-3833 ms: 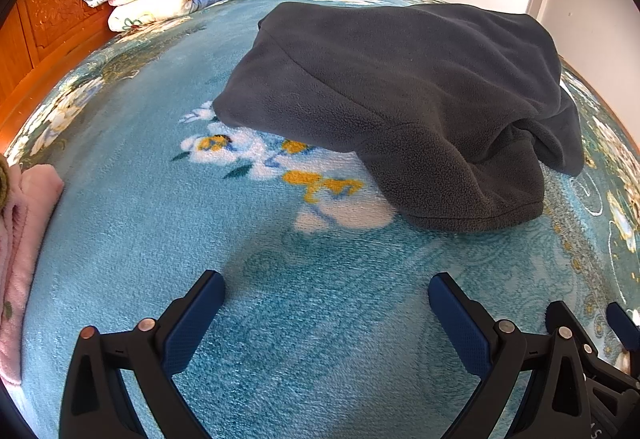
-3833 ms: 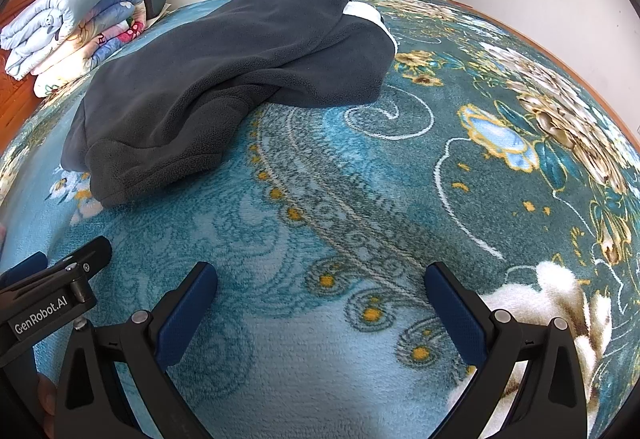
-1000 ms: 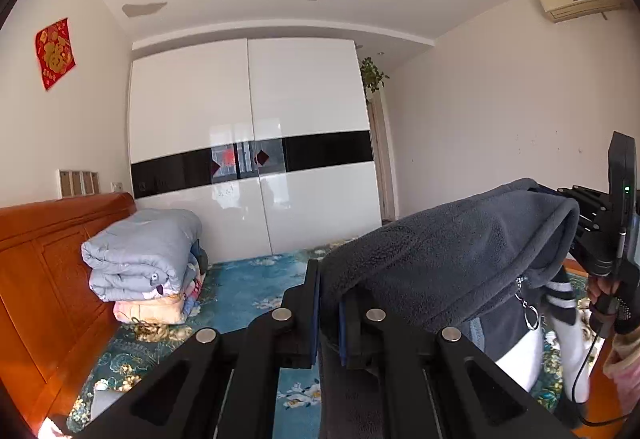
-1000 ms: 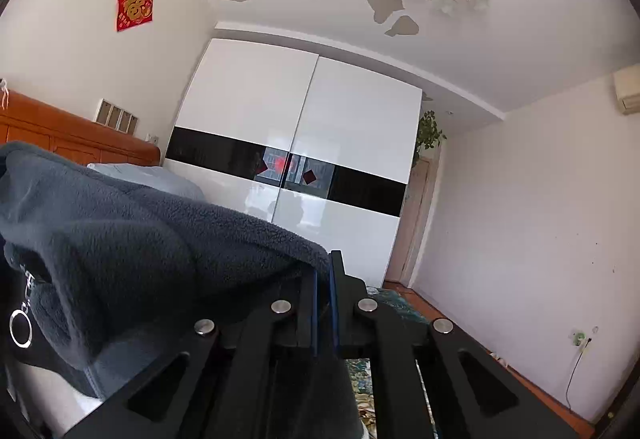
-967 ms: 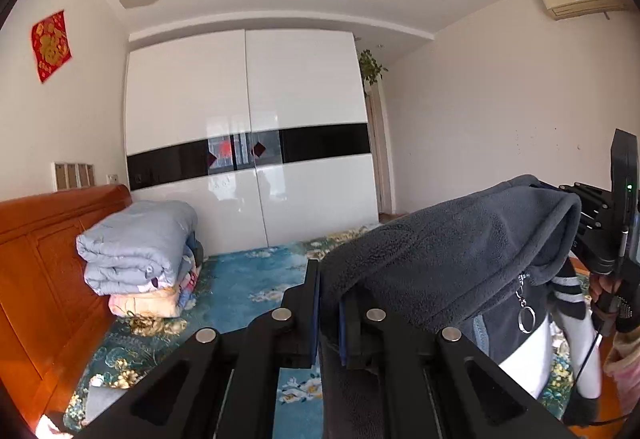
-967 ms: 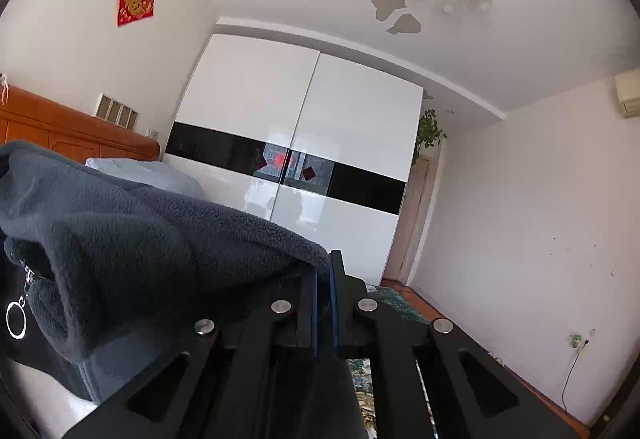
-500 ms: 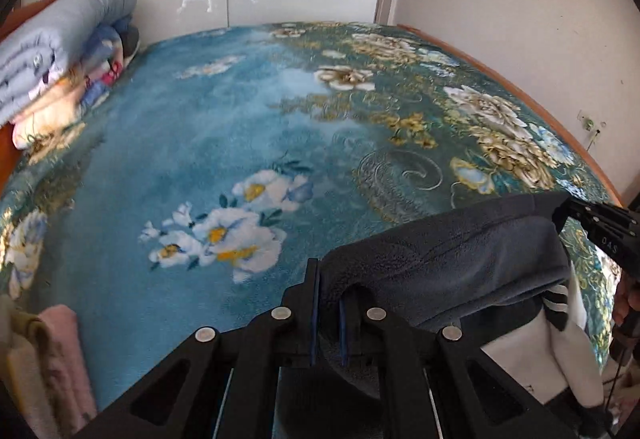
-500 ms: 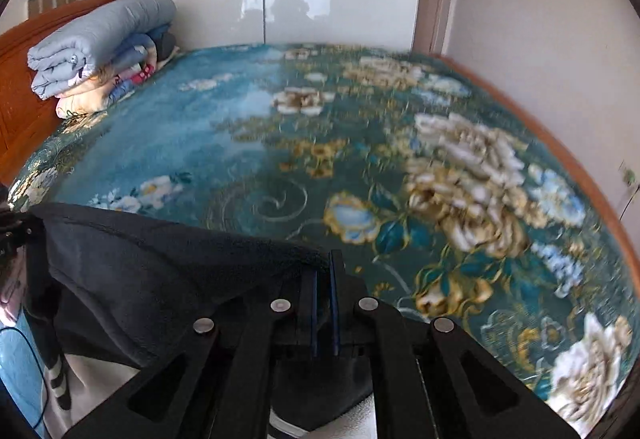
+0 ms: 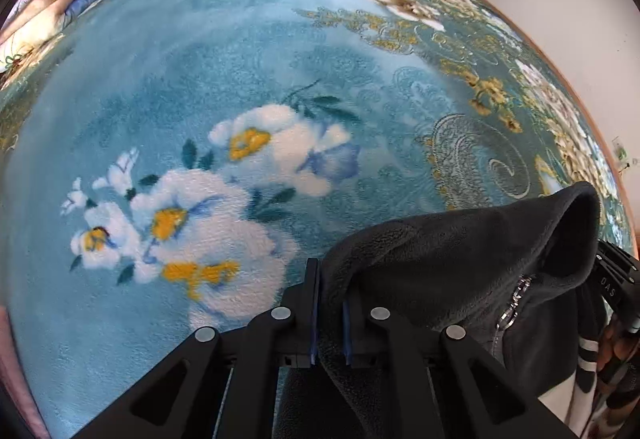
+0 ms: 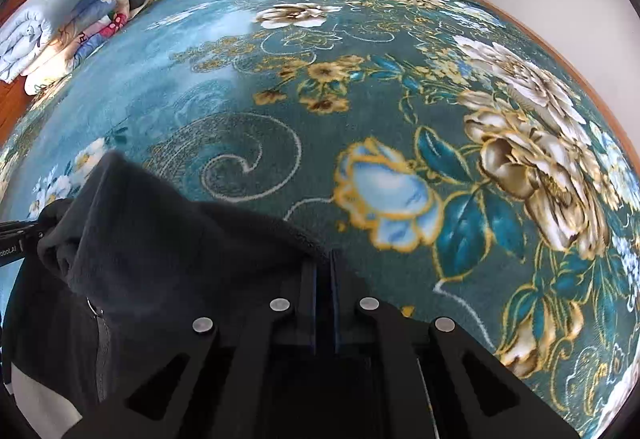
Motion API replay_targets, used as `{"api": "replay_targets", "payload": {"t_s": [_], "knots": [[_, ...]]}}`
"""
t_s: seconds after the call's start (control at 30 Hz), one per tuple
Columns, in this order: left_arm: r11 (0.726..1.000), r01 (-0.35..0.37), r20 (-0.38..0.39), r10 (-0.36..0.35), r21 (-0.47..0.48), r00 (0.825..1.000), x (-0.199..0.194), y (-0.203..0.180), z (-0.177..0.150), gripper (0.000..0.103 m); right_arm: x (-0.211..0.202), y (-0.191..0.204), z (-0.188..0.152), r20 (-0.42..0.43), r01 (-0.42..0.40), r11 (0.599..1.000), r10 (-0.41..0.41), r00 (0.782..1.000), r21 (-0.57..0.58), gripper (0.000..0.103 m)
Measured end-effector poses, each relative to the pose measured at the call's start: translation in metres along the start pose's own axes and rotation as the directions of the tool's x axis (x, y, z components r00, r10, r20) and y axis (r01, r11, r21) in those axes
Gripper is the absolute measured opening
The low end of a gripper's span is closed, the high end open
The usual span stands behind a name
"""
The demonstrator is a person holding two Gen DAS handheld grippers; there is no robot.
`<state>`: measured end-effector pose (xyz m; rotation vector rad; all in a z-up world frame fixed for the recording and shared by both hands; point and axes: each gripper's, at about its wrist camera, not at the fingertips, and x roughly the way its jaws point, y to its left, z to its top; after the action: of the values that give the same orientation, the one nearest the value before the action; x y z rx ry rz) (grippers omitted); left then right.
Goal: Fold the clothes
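Observation:
A dark grey fleece jacket (image 9: pixel 460 271) with a zipper hangs between my two grippers above the blue flowered bed cover (image 9: pixel 240 79). My left gripper (image 9: pixel 330 283) is shut on one top edge of the jacket. My right gripper (image 10: pixel 323 271) is shut on the other top edge, with the fleece (image 10: pixel 160 239) draped to its left. The zipper pull (image 10: pixel 93 305) and a white striped part of the jacket (image 9: pixel 586 355) hang below. The right gripper also shows at the right edge of the left wrist view (image 9: pixel 616 279).
A stack of folded quilts (image 10: pixel 60 31) lies at the far left by the wooden headboard. A pink garment (image 9: pixel 12 359) lies at the left edge. The wooden bed edge (image 10: pixel 600 99) and white wall run along the right. White wardrobe doors stand behind the bed.
Both grippers took hold of the jacket and lifted it off the bed. They have since tipped down from the wardrobe and ceiling towards the bed cover, the jacket still held.

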<state>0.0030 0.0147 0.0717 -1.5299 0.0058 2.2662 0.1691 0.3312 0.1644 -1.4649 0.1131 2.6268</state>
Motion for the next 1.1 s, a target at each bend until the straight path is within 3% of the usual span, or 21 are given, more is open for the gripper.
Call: {"api": "replay_targets", "payload": {"t_s": [0.07,0.13,0.2,0.37,0.43,0.53,0.6,0.73,0.77,0.8,0.9,0.93,1.0,1.1], "knots": [[1.000,0.012,0.016,-0.013,0.002,1.000,-0.022,0.002,-0.006,0.022,-0.017,0.000,-0.001,0.020,-0.018,1.000,0.018,1.000,-0.015,0.011],[0.999,0.042,0.062,-0.042,-0.002,0.997,-0.054,0.005,-0.016,0.048,-0.040,0.000,-0.005,0.056,-0.029,0.999,0.031,0.998,-0.026,0.026],[0.998,0.065,0.124,-0.065,0.004,0.990,-0.087,0.007,-0.035,0.061,-0.068,-0.003,-0.015,0.104,-0.061,0.998,0.063,0.993,-0.023,0.045],[0.997,0.083,0.209,-0.082,0.002,0.975,-0.135,0.007,-0.108,0.064,-0.126,-0.008,-0.072,0.134,-0.142,0.990,0.143,0.981,-0.016,0.051],[0.996,0.088,0.236,-0.086,0.000,0.968,-0.152,0.007,-0.139,0.066,-0.140,-0.004,-0.103,0.113,-0.188,0.982,0.190,0.975,-0.029,0.061],[0.999,0.037,0.271,-0.034,-0.008,0.962,-0.160,0.002,-0.180,0.070,-0.153,0.010,-0.151,0.066,-0.248,0.965,0.253,0.965,-0.081,0.070],[1.000,0.003,0.271,-0.001,-0.008,0.963,-0.160,0.000,-0.200,0.072,-0.158,0.016,-0.174,0.066,-0.232,0.968,0.239,0.969,-0.099,0.073],[1.000,-0.009,0.225,0.011,-0.007,0.974,-0.155,0.003,-0.225,0.072,-0.162,0.019,-0.209,0.063,-0.162,0.982,0.168,0.984,-0.095,0.073],[1.000,-0.013,0.220,0.013,-0.002,0.976,-0.155,0.002,-0.230,0.072,-0.161,0.017,-0.213,0.058,-0.158,0.984,0.163,0.985,-0.084,0.067],[1.000,-0.017,0.215,0.015,0.003,0.977,-0.155,0.002,-0.235,0.072,-0.162,0.013,-0.216,0.055,-0.157,0.985,0.161,0.985,-0.074,0.047],[1.000,-0.013,0.210,0.008,0.021,0.978,-0.153,0.001,-0.251,0.072,-0.165,-0.003,-0.219,0.058,-0.160,0.986,0.163,0.985,-0.048,0.014],[1.000,-0.003,0.209,-0.003,0.029,0.978,-0.154,0.000,-0.254,0.072,-0.167,-0.011,-0.218,0.062,-0.172,0.985,0.174,0.983,-0.035,0.010],[0.999,0.019,0.209,-0.027,0.040,0.978,-0.154,-0.003,-0.258,0.072,-0.173,-0.030,-0.207,0.079,-0.143,0.989,0.145,0.986,-0.029,0.007],[0.997,0.052,0.210,-0.064,0.062,0.976,-0.150,-0.010,-0.257,0.072,-0.189,-0.058,-0.178,0.138,0.005,0.999,0.001,0.990,-0.048,0.007]]}}
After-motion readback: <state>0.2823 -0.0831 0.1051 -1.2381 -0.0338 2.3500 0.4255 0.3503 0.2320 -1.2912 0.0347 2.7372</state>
